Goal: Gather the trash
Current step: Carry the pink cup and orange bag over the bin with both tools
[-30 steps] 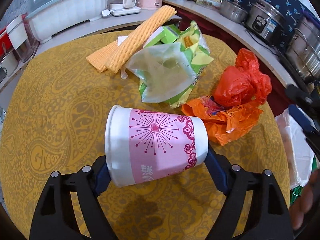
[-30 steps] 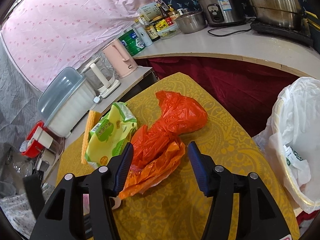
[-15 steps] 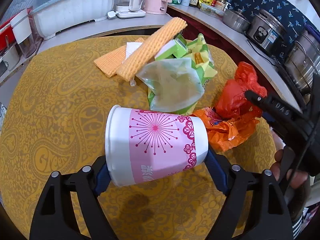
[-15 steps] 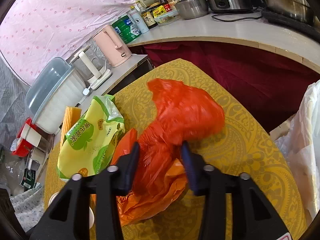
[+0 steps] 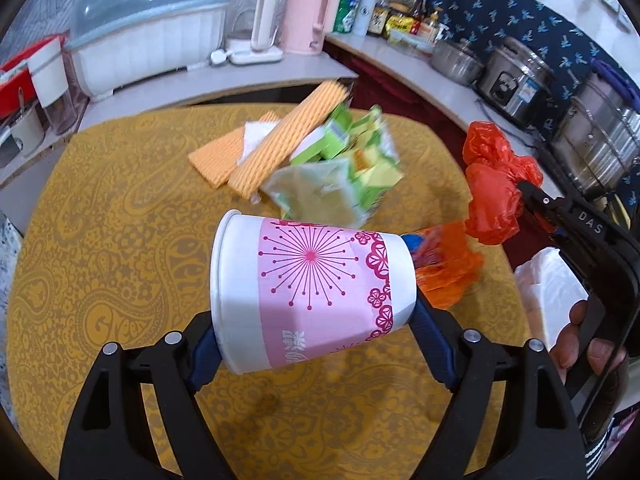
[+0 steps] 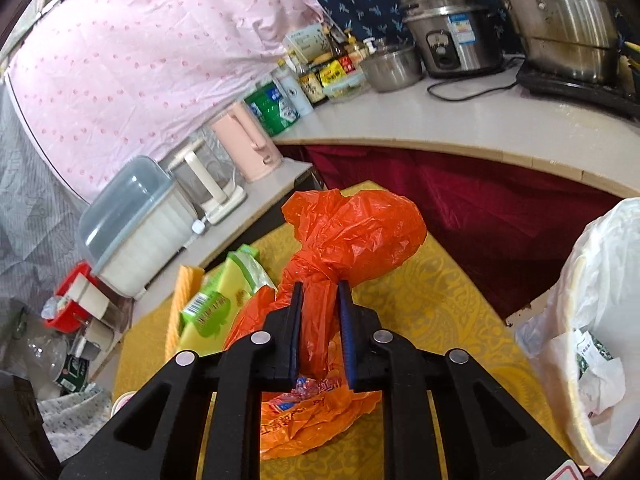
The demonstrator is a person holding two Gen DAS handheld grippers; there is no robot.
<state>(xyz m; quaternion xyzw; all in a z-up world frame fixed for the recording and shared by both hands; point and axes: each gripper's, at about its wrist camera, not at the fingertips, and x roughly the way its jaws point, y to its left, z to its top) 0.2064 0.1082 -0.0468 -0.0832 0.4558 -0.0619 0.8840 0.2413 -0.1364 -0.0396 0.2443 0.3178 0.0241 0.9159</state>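
Observation:
A white paper cup (image 5: 316, 292) with a pink band lies sideways in my left gripper (image 5: 316, 340), which is shut on it above the yellow table (image 5: 100, 220). My right gripper (image 6: 321, 294) is closing its jaws on the twisted neck of a red plastic bag (image 6: 360, 232); the pads press the plastic, and the bag's bulb sticks out past the fingertips. The left wrist view shows the same red bag (image 5: 492, 196) raised off the table at the right. A crumpled orange printed bag (image 6: 312, 416) lies under the right gripper. A green snack bag (image 5: 344, 176) sits mid-table.
Orange corrugated sheets (image 5: 288, 140) lie at the table's far side. A bin lined with a white bag (image 6: 600, 320) stands off the table's right edge. A counter behind holds a rice cooker (image 6: 448, 40), pots, bottles, a pink kettle (image 6: 248, 148) and a dish box (image 6: 136, 224).
The right gripper went from open around the red bag to pinching its neck, and the bag has risen off the table. The left gripper with the cup has risen.

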